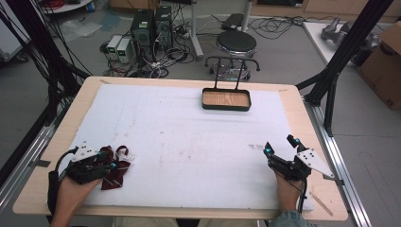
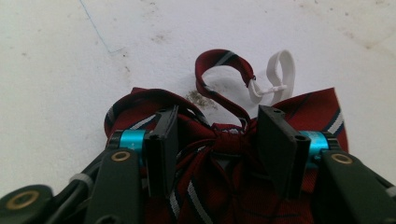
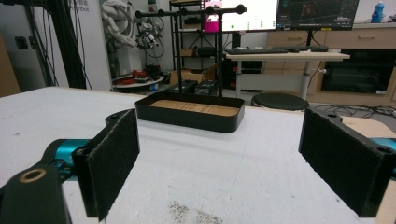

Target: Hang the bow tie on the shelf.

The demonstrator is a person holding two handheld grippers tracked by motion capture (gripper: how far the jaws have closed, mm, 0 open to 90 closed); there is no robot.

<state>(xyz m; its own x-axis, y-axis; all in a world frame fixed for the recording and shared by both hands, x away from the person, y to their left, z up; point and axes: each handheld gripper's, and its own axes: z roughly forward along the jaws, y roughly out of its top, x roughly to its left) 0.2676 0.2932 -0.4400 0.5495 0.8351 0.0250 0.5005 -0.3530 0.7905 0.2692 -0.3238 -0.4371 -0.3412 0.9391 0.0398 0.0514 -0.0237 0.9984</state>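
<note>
A dark red bow tie [image 1: 117,166] with white and navy stripes lies on the white mat near the table's front left corner. In the left gripper view its knot [image 2: 227,136] sits between my left gripper's [image 2: 219,126] jaws. The jaws straddle it with room on both sides, and the pads rest over the wings without pinching the knot. Its red neck strap and white elastic loop [image 2: 280,70] curl out beyond the jaws. My left gripper [image 1: 108,160] is low over the tie. My right gripper [image 1: 279,145] rests open and empty at the front right, with bare mat between its pads [image 3: 219,158].
A black tray [image 1: 226,108] with a wooden floor stands at the mat's far middle, a black T-bar stand [image 1: 216,71] rising from it; its near wall [image 3: 187,119] faces my right gripper. A white mat [image 1: 189,137] covers the table. Beyond are a stool [image 1: 236,43] and computers [image 1: 151,26].
</note>
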